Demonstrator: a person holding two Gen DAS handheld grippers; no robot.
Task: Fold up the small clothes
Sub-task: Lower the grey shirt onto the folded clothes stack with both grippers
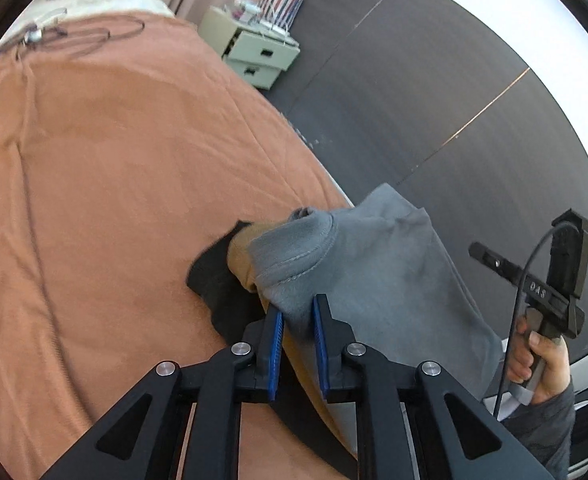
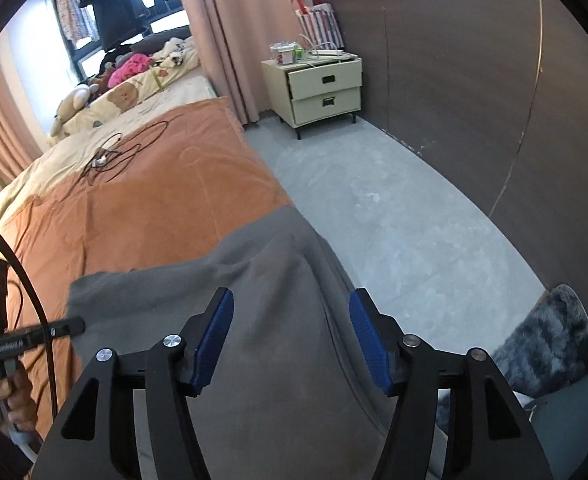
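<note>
The left gripper [image 1: 299, 316] is clamped on the grey garment [image 1: 378, 272] at lower centre, while the right gripper [image 2: 292, 332], spread apart, straddles its draped body.

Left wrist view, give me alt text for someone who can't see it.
The left gripper pinches a fold of a grey garment between its blue fingers at the edge of an orange bedspread. A dark cloth lies underneath; a hand holds the other gripper at right.

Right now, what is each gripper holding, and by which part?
Left gripper pinches the grey garment at a hemmed edge; right gripper is open, holding nothing.
</note>
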